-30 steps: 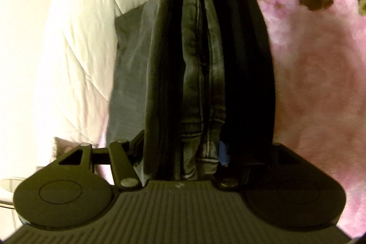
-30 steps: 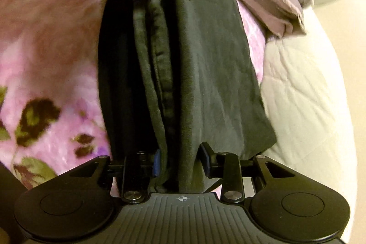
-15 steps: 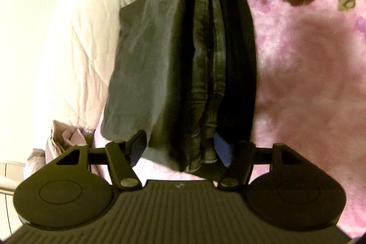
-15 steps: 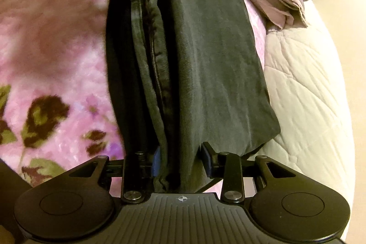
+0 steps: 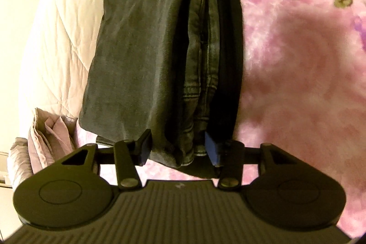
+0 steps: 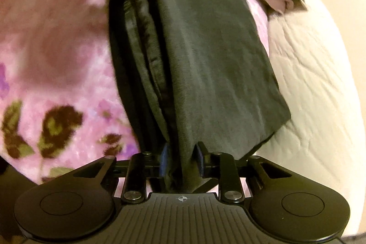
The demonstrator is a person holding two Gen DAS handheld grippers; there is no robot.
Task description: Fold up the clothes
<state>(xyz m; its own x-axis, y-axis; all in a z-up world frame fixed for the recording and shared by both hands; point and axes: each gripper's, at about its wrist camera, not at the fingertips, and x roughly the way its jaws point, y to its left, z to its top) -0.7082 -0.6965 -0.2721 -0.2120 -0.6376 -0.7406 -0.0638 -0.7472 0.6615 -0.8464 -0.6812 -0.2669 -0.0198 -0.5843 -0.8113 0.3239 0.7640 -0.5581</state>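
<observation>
Left wrist view: folded dark clothes (image 5: 205,56) held bunched between two grippers above a pink floral blanket (image 5: 297,74).
Both jaws have just been closing; the left gripper (image 5: 178,148) and right gripper (image 6: 181,160) each clamp one end of the bundle, near the blanket's edge beside a white quilt (image 6: 315,74).

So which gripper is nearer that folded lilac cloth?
Left. The left gripper, fingers just closing on the dark clothes stack, has the lilac cloth beside it; the right gripper, also closing, holds the stack's opposite end, farther off.
</observation>
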